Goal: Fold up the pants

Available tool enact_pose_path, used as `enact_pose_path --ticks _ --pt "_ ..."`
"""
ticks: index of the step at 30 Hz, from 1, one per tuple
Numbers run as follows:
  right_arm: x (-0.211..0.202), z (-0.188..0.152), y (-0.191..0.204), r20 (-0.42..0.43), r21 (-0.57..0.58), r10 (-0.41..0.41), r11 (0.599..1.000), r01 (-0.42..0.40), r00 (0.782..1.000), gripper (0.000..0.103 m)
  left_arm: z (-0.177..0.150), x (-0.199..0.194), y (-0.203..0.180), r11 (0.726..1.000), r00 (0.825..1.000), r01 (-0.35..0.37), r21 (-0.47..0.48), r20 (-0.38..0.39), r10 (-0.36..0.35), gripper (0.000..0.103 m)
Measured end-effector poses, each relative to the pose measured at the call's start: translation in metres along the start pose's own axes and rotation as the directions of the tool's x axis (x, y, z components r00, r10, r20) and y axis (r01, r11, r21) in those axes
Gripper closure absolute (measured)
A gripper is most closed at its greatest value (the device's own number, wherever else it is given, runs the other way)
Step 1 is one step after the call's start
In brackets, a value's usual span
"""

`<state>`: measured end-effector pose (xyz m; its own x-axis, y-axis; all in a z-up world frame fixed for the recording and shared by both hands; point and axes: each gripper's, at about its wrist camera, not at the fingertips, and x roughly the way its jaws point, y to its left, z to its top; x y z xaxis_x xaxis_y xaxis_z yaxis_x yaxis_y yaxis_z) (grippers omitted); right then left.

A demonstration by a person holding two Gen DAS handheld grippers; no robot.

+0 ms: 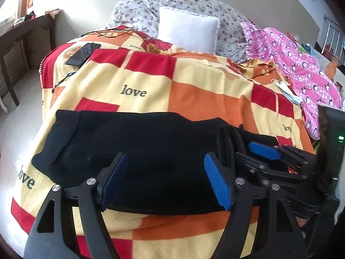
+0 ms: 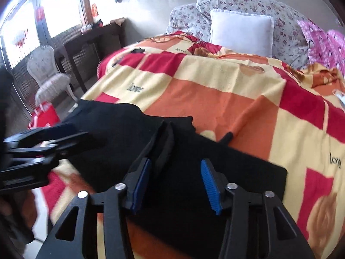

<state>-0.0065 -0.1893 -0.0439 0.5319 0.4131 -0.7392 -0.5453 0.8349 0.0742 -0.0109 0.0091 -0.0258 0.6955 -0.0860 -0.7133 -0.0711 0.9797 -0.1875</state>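
Observation:
The black pants (image 1: 133,142) lie flat across the near part of a bed, on a red, orange and cream checked blanket (image 1: 194,90). My left gripper (image 1: 166,179) is open just above the pants' near edge, holding nothing. My right gripper (image 2: 174,181) is open over the right part of the pants (image 2: 226,166), with a raised fold of black cloth (image 2: 166,144) beside its left finger. The right gripper also shows in the left wrist view (image 1: 265,151), and the left gripper shows in the right wrist view (image 2: 43,138).
A white pillow (image 1: 187,28) and floral pillows (image 1: 133,13) lie at the head of the bed. A pink patterned garment (image 1: 301,64) and a face mask (image 1: 284,88) lie at the right. A remote control (image 1: 83,54) and cable lie at far left. A dark desk (image 2: 90,41) and white chair (image 2: 49,73) stand left of the bed.

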Motion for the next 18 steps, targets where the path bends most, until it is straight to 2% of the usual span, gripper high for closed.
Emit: enact_pose_path --ticks 6,10,18 --pt "0.013 0.012 0.008 0.016 -0.008 -0.003 1.000 0.003 1.000 0.054 0.000 0.003 0.014 0.999 1.000 -0.017 -0.037 -0.010 0.017 0.028" --pt "-0.003 0.012 0.006 0.025 0.019 0.050 0.999 -0.050 0.998 0.054 -0.001 0.005 0.021 0.998 1.000 -0.025 -0.056 -0.018 0.024 0.028" --pt "-0.044 -0.015 -0.016 0.033 0.029 -0.002 1.000 0.001 0.999 0.049 0.000 0.005 0.014 0.999 1.000 -0.002 -0.055 -0.026 0.000 0.027"
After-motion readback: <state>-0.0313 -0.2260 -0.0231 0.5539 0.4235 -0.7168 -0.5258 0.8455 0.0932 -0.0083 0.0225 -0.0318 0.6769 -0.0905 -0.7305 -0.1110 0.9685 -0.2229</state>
